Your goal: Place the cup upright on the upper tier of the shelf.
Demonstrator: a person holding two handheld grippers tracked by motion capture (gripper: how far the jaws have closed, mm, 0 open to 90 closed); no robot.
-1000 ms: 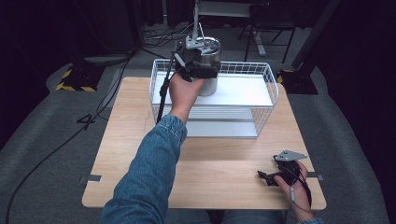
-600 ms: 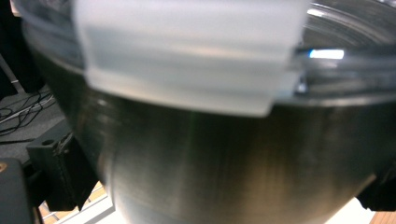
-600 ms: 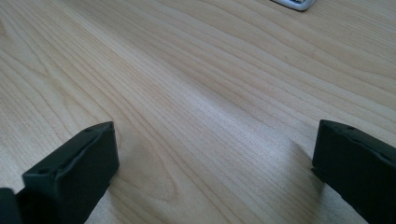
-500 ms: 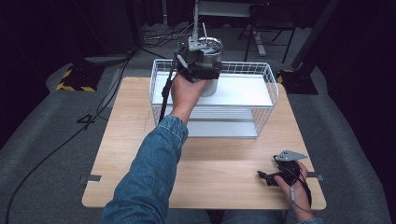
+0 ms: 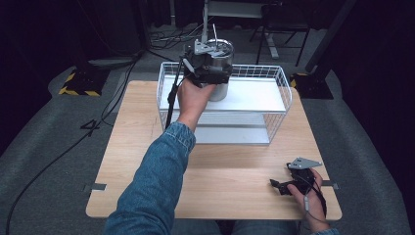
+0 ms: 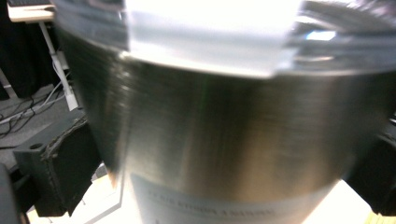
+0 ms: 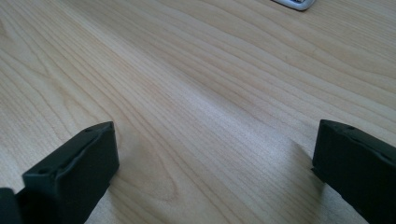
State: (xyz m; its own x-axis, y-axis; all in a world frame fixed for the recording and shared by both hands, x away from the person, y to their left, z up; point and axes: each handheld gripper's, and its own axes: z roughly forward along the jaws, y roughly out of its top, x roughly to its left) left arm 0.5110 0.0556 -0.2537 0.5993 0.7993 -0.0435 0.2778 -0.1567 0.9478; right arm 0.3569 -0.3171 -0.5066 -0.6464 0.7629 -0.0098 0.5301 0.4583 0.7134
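Left gripper point(image 5: 211, 73) clasps the steel cup point(image 5: 218, 73) above the basket point(image 5: 274, 105)

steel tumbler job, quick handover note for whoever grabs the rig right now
Left tool: up against the steel tumbler on the white upper shelf of the wire rack, in the high view. In the left gripper view the tumbler's wall is close up and blurred, so a firm grip cannot be confirmed.
Right tool: open, holding nothing, resting low on the wooden table at its near right corner.
Done: left tool is at the tumbler.
Left: probably confirm the grip, then move the tumbler.
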